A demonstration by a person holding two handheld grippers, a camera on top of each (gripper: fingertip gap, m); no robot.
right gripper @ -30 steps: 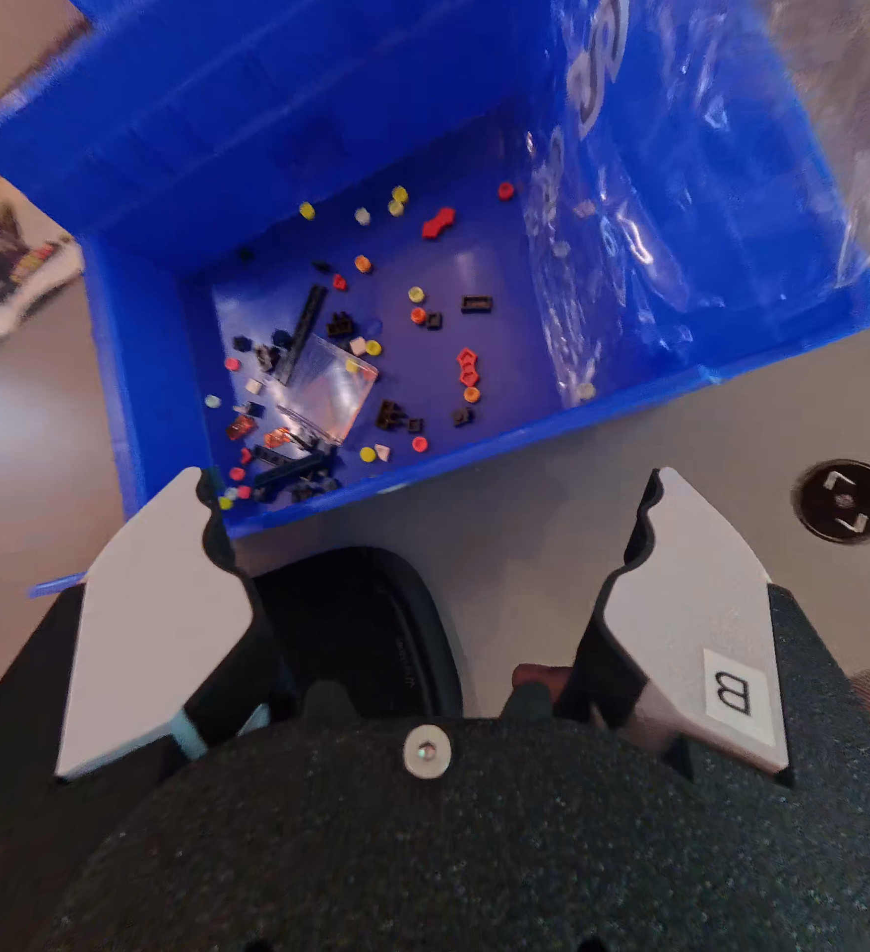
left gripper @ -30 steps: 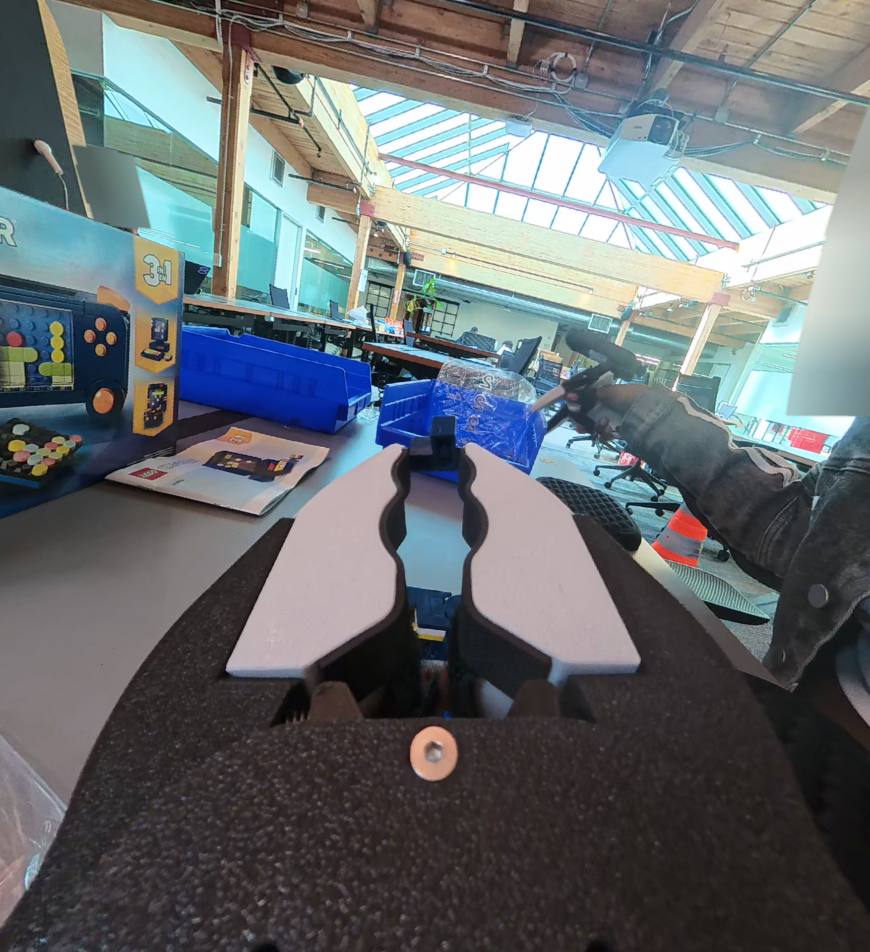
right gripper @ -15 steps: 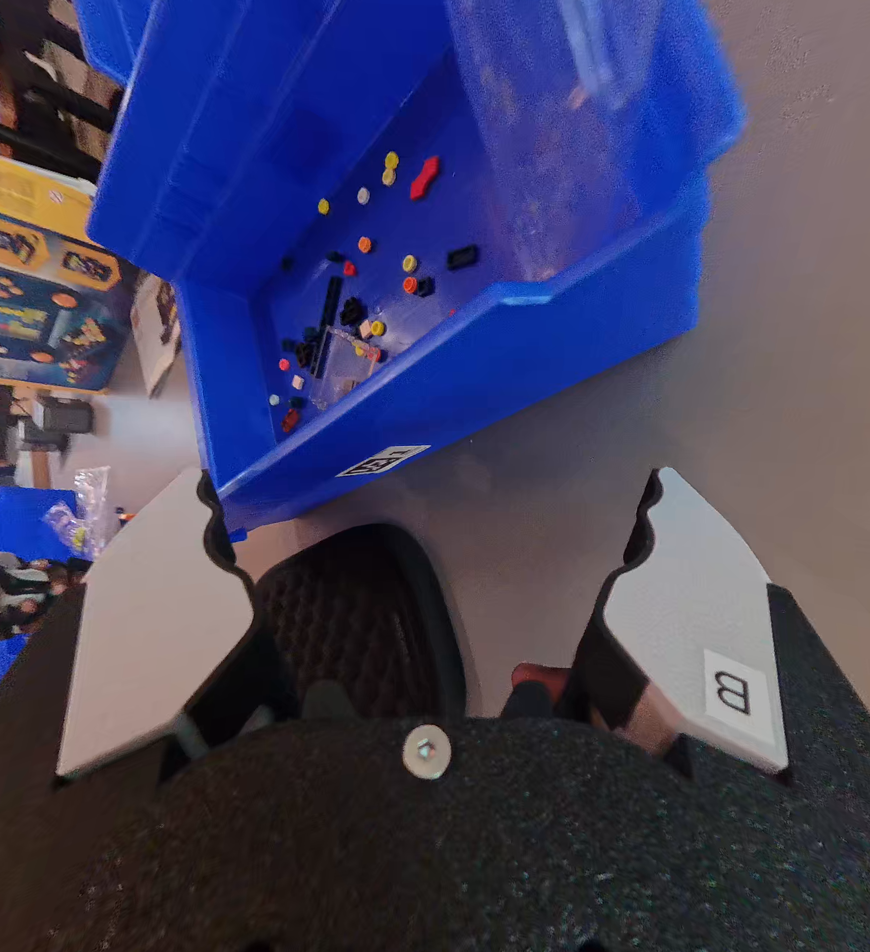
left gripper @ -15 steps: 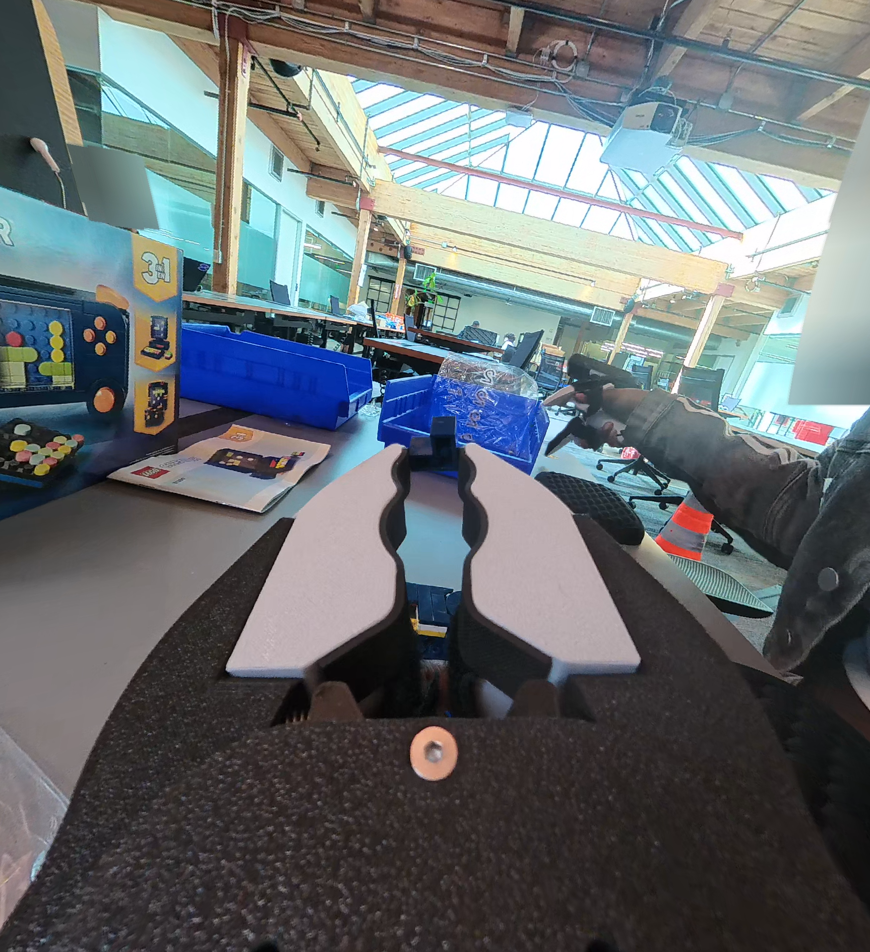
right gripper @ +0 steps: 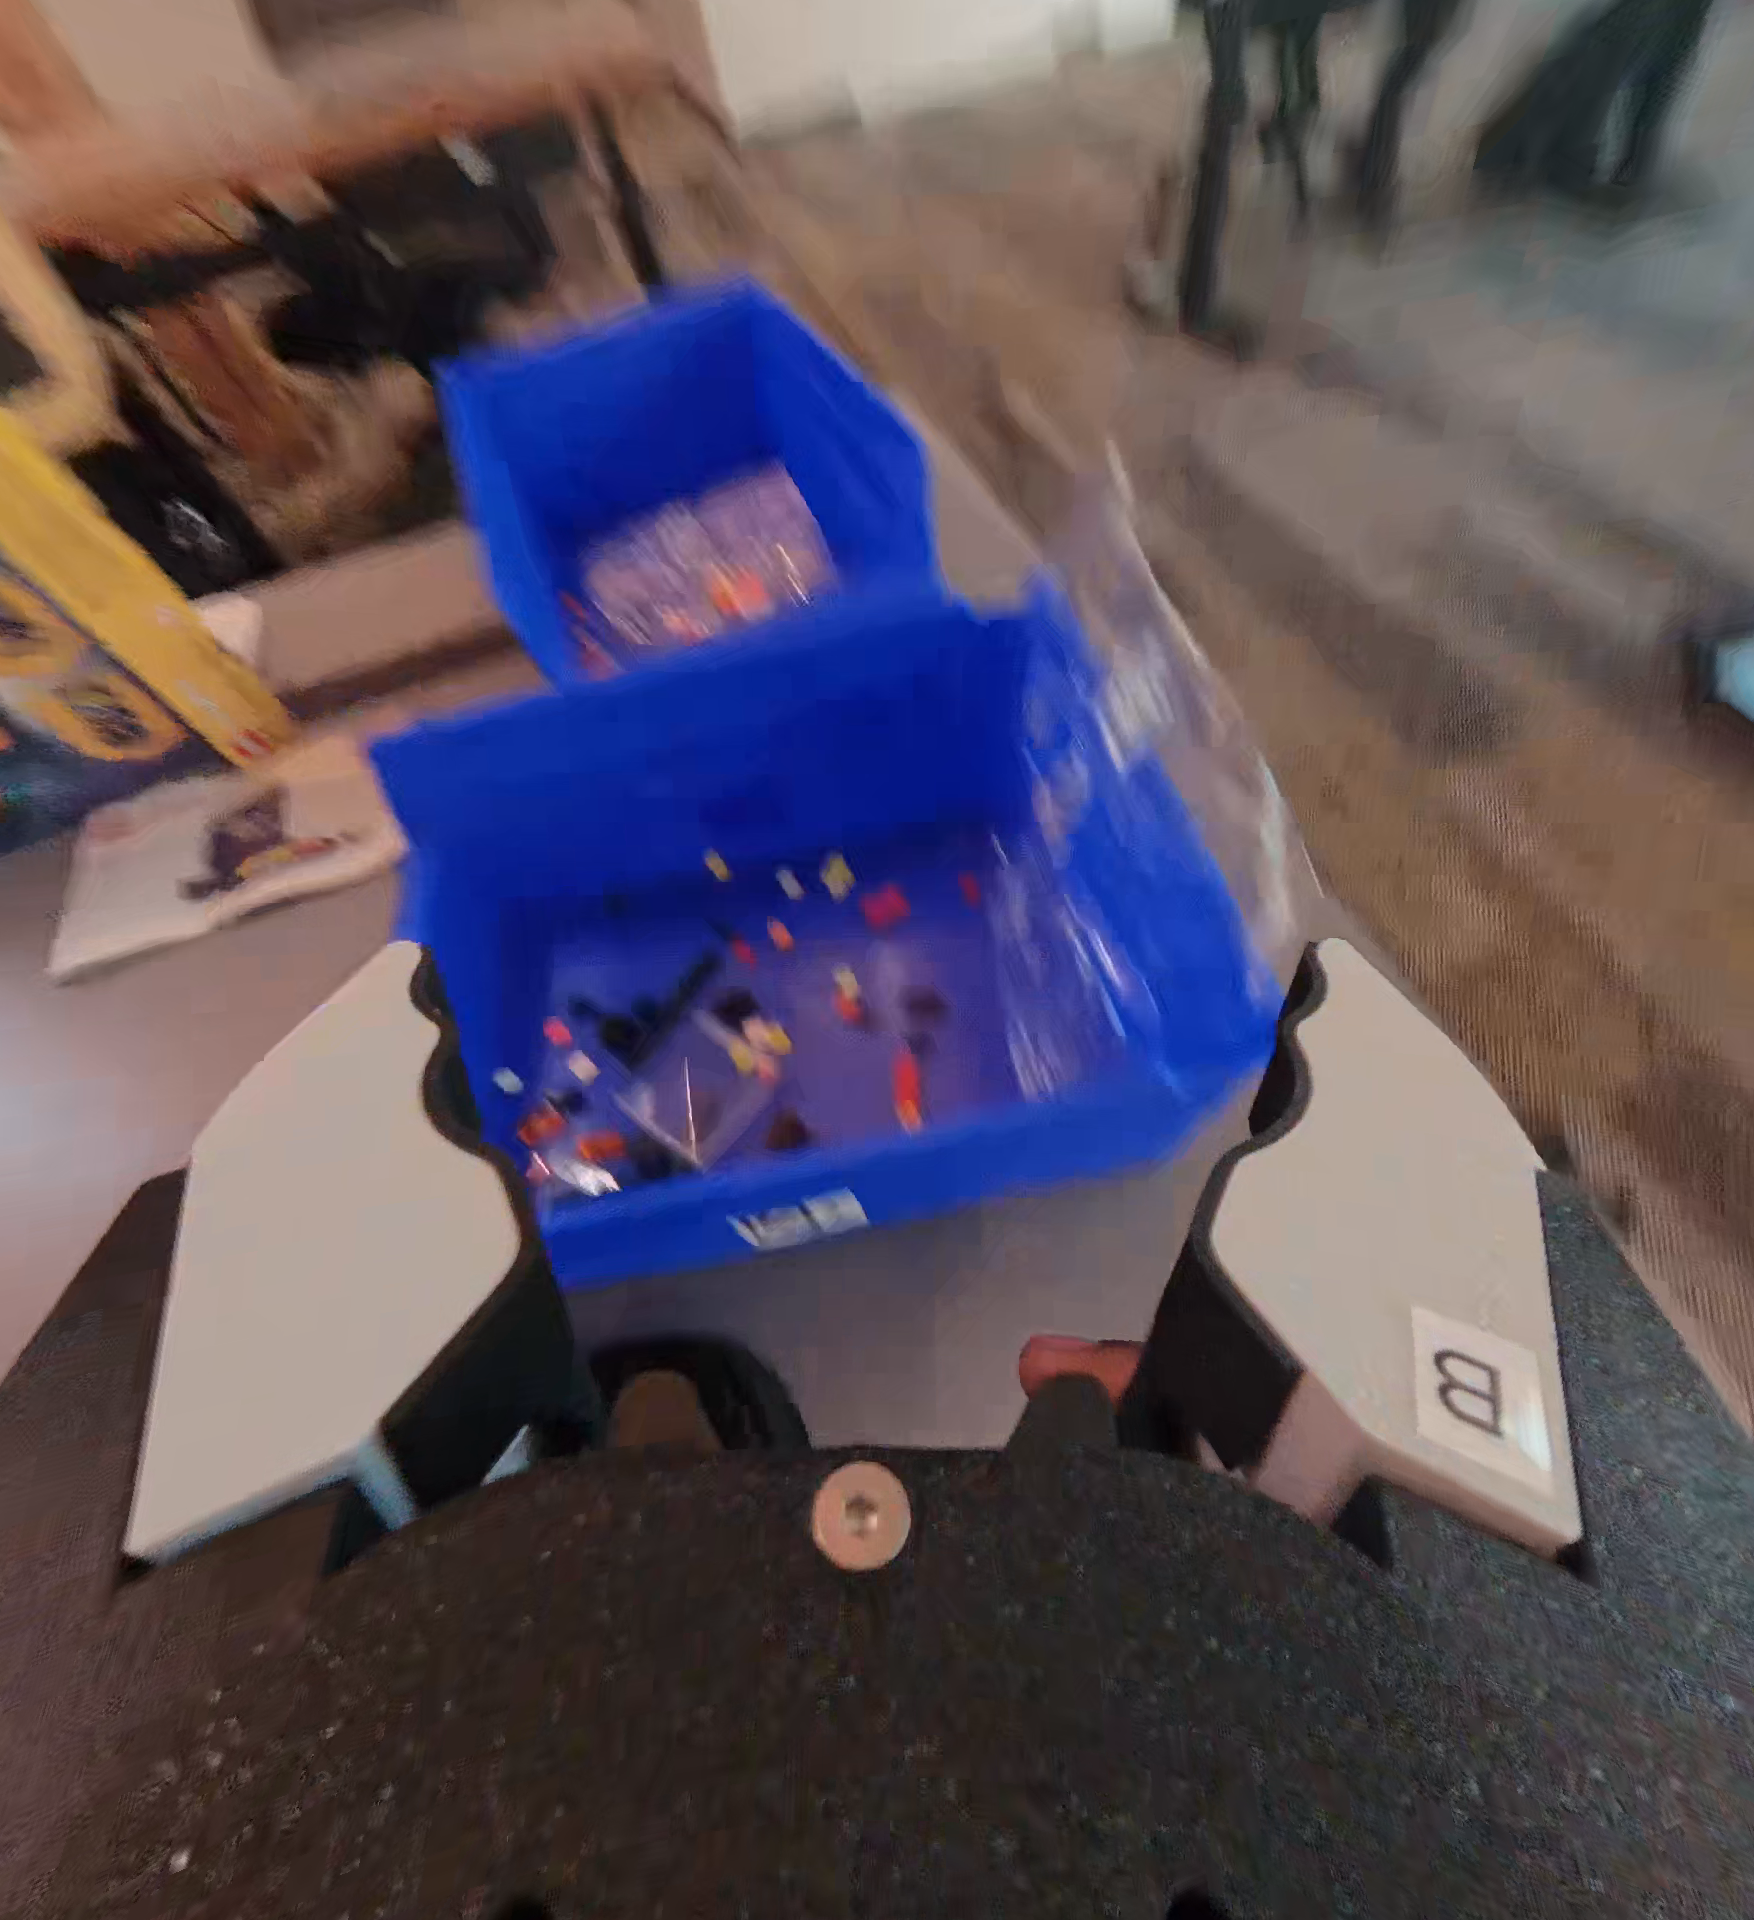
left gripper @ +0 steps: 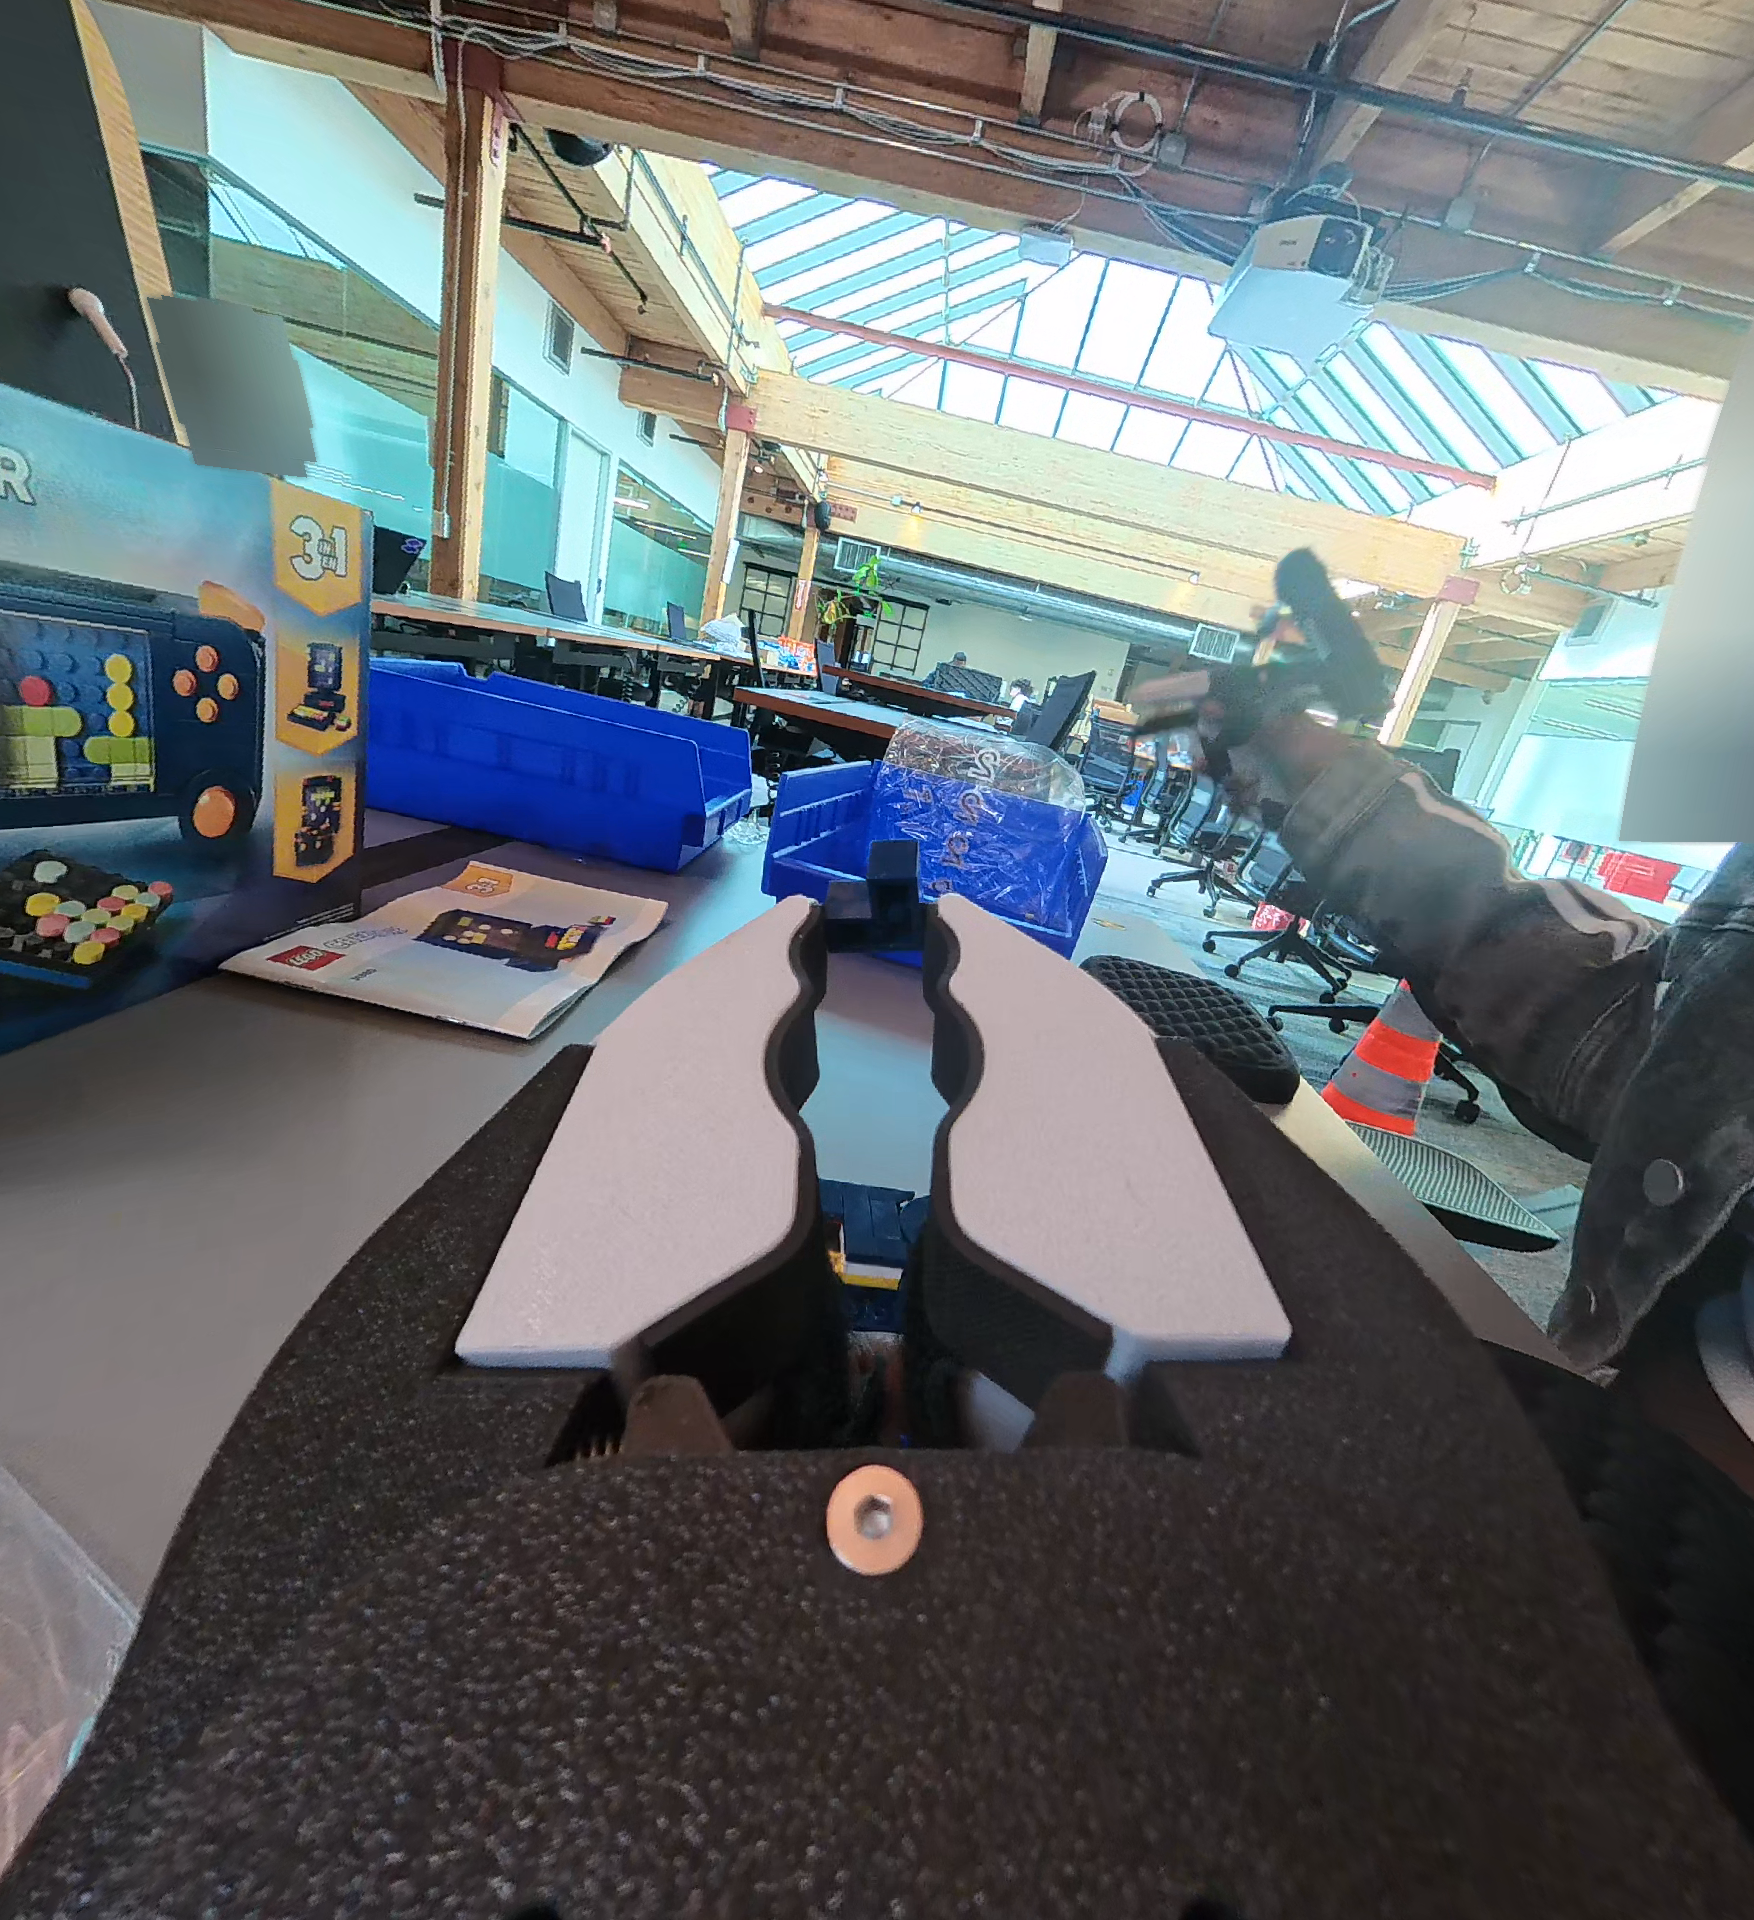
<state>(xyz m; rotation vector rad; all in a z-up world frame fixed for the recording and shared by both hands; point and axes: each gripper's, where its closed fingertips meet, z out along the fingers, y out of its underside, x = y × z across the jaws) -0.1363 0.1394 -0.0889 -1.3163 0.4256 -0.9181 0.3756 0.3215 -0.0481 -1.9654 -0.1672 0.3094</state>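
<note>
Left claw (left gripper: 875, 920) pinching dark brick (left gripper: 888, 894)

Toy box (left gripper: 125, 675), booklet (left gripper: 457, 945), finger sticker (right gripper: 1470, 1387) w/ print; bin label (right gripper: 798, 1226) blurred

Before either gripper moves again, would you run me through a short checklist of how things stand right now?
1. Left gripper grip: ok. Its jaws are nearly closed on a small dark brick piece at the tips.
2. Right gripper empty: ok. Jaws wide apart, nothing between them.
3. Right gripper over the near blue bin: ok. The bin sits ahead, between the spread fingers.
4. Loose small bricks in that bin: ok, scattered on its floor.
5. Clear plastic bag clear of the bin: not ok. It drapes over the bin's right wall.
6. Right wrist view sharpness: not ok. It is motion-blurred, so single pieces cannot be told apart.
</note>
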